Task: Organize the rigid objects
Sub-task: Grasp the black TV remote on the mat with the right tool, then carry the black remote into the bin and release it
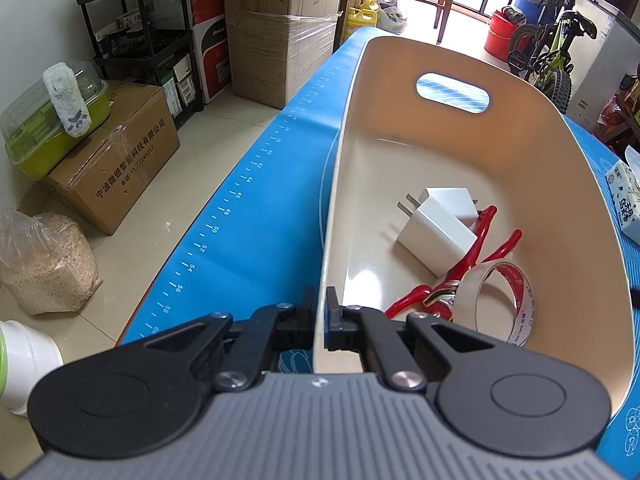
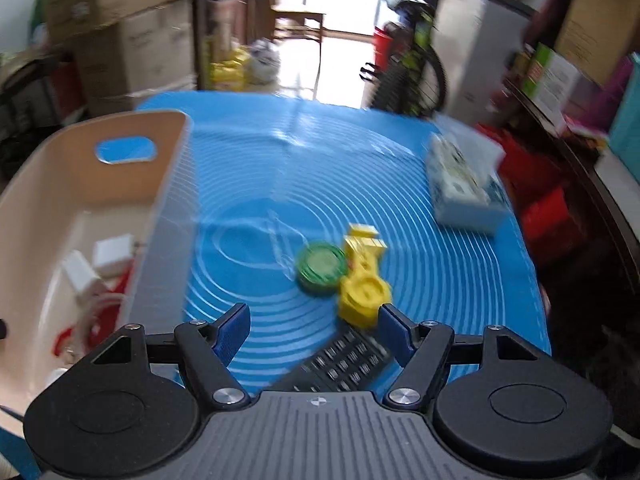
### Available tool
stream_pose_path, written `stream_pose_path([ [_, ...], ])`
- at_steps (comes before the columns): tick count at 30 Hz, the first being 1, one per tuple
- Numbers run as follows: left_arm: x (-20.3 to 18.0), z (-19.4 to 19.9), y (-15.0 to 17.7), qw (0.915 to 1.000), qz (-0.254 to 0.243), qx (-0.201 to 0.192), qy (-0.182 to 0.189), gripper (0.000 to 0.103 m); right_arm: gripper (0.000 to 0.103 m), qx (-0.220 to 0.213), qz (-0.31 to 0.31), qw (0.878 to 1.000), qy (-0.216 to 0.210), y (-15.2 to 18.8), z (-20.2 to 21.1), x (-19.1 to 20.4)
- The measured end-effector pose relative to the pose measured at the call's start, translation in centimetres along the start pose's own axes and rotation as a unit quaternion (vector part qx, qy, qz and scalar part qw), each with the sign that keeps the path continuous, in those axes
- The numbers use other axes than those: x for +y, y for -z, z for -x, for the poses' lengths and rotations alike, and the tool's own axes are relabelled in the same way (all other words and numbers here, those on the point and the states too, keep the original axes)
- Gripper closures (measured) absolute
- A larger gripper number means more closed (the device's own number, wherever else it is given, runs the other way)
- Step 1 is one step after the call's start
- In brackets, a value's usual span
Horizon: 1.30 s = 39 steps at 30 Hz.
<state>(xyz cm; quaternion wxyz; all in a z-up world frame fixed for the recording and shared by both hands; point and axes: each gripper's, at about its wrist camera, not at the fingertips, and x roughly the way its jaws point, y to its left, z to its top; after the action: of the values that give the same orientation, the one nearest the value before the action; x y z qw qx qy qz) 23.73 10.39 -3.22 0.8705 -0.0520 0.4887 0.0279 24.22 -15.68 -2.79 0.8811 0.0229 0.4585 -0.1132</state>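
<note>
A beige bin (image 1: 400, 80) stands on the blue mat (image 1: 256, 208). My left gripper (image 1: 320, 308) is shut on its near left wall, one finger inside and one outside. In the bin lie two white chargers (image 1: 436, 236), a red-handled tool (image 1: 460, 268) and a tape roll (image 1: 496, 300). In the blurred right wrist view, my right gripper (image 2: 312, 328) is open with nothing between its pads, to the right of the bin (image 2: 168, 208). Ahead of it on the mat sit a green round lid (image 2: 321, 266) and a yellow plastic piece (image 2: 364, 280). A black keypad device (image 2: 344, 364) lies under the fingers.
A tissue pack (image 2: 460, 180) rests on the mat's far right, also at the right edge of the left wrist view, tissue pack (image 1: 626, 200). Cardboard boxes (image 1: 116, 168), a black shelf (image 1: 152, 40) and a bag of grain (image 1: 44, 264) stand on the floor left of the table.
</note>
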Motion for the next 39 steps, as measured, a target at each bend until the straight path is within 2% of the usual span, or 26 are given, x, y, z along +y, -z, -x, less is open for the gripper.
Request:
stream_pose_path([
  [3,0.0,0.0,0.0,1.0,0.0,0.0,0.0,0.098,0.027,0.033,-0.048,0.998,0.008,1.5,-2.0,-0.7],
  [8,0.0,0.0,0.0,1.0,0.0,0.0,0.0,0.098,0.027,0.055,-0.09,0.994,0.029,2.9,-4.3,-0.3],
  [9,0.1,0.0,0.0,1.0,-0.001,0.0,0.0,0.098,0.024,0.052,-0.097,0.993,0.032,3.1,-4.6,-0.1],
  [14,0.0,0.0,0.0,1.0,-0.001,0.0,0.0,0.098,0.023,0.062,-0.1,0.992,0.048,3.6,-6.2,1.3],
  [17,0.1,0.0,0.0,1.0,-0.001,0.0,0.0,0.098,0.02,0.04,-0.107,0.991,0.066,4.0,-6.2,1.7],
  [19,0.1,0.0,0.0,1.0,-0.002,0.0,-0.001,0.098,0.02,0.026,-0.104,0.992,0.063,4.2,-6.2,1.5],
  [20,0.1,0.0,0.0,1.0,-0.002,0.0,0.0,0.098,0.021,0.024,-0.108,0.992,0.054,4.4,-6.2,1.3],
  [21,0.1,0.0,0.0,1.0,-0.001,0.0,0.0,0.098,0.028,0.02,-0.112,0.993,0.042,4.6,-6.1,1.0],
  [27,0.1,0.0,0.0,1.0,-0.001,0.0,0.0,0.098,0.045,0.014,-0.108,0.994,0.025,5.2,-5.2,-0.3],
  [31,0.0,0.0,0.0,1.0,-0.001,0.0,0.0,0.098,0.049,0.021,-0.11,0.994,0.015,5.9,-4.6,-1.8],
  [39,0.1,0.0,0.0,1.0,-0.001,0.0,0.0,0.098,0.049,0.015,-0.114,0.993,0.01,7.2,-2.9,-3.6],
])
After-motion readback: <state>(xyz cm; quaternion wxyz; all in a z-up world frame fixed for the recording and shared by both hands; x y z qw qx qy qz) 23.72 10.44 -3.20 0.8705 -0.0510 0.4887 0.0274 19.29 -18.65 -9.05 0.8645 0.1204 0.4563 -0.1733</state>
